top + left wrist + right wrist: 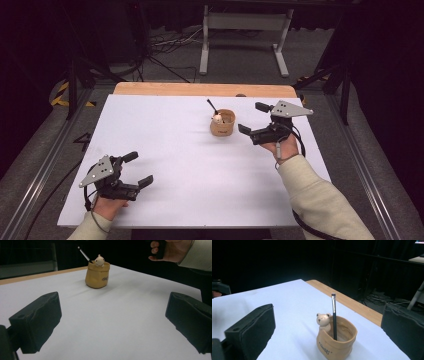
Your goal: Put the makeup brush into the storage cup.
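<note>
Nearest the person, well short of the tan pot (222, 123) and off to its left, the left gripper (136, 169) rested low over the white table (165, 145) with its jaws spread wide and nothing between them; in the left gripper view the pot (97, 275) stood far ahead across bare tabletop, well apart from that tool. Closer to the pot, just to its right, the right gripper (252, 118) hung above the table with its jaws at full spread, one on the pot's near side and one on its far side, neither touching it. In the right gripper view the pot (337, 338) sat upright between and just beyond the two black jaws, nothing clamped. Inside the pot a slim dark pen (334, 316) stood leaning against the rim, its capped end well above the lip, and a small cream bear figure (323, 321) perched on the rim just beside the pen. Beyond the pot lay the wooden edge strip (200, 89) of the table, and farther still a grey metal stand (245, 35) on the floor. Judging by the empty, wide-open right tool so close to the pot, the pen looked already placed and the step in hand seemed to be the release and withdrawal. A next move would call for drawing the right gripper clear without nudging the light pot or tipping the pen.
</note>
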`<control>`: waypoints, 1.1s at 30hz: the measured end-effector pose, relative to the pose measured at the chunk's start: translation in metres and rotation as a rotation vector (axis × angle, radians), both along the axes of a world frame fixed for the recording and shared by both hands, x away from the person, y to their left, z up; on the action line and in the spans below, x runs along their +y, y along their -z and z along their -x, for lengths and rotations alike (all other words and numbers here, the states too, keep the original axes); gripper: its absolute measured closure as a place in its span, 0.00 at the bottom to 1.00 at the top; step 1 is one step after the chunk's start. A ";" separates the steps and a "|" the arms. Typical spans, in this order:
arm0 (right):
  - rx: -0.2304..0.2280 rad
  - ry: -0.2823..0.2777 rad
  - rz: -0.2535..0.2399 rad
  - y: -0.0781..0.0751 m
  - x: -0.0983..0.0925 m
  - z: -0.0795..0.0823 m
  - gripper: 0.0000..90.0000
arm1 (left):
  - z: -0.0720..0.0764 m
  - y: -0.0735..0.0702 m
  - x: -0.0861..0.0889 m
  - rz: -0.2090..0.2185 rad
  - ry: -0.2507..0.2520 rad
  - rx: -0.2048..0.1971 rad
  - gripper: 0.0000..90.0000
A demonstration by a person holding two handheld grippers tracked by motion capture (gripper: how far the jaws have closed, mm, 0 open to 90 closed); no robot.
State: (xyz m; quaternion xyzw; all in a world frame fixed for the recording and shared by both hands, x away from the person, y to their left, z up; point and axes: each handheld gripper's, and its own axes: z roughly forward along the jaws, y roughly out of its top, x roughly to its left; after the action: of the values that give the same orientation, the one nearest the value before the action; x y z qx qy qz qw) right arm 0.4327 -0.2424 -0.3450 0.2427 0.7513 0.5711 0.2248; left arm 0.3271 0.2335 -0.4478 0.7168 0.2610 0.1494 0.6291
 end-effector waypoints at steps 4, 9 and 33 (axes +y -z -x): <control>0.000 -0.029 0.002 0.000 -0.006 0.009 0.00 | 0.000 0.000 0.000 -0.001 0.002 -0.001 0.01; -0.002 -0.048 0.013 0.004 -0.011 0.020 0.00 | 0.000 -0.001 0.000 0.000 0.003 0.003 0.01; -0.011 -0.098 0.027 0.052 -0.019 0.053 0.00 | 0.001 -0.001 -0.001 0.001 0.012 -0.006 0.01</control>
State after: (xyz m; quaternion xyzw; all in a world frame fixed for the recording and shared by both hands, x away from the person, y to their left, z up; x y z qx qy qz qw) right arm 0.3792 -0.2615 -0.3968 0.1993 0.7686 0.5727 0.2040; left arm 0.3256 0.2326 -0.4465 0.7175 0.2550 0.1474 0.6313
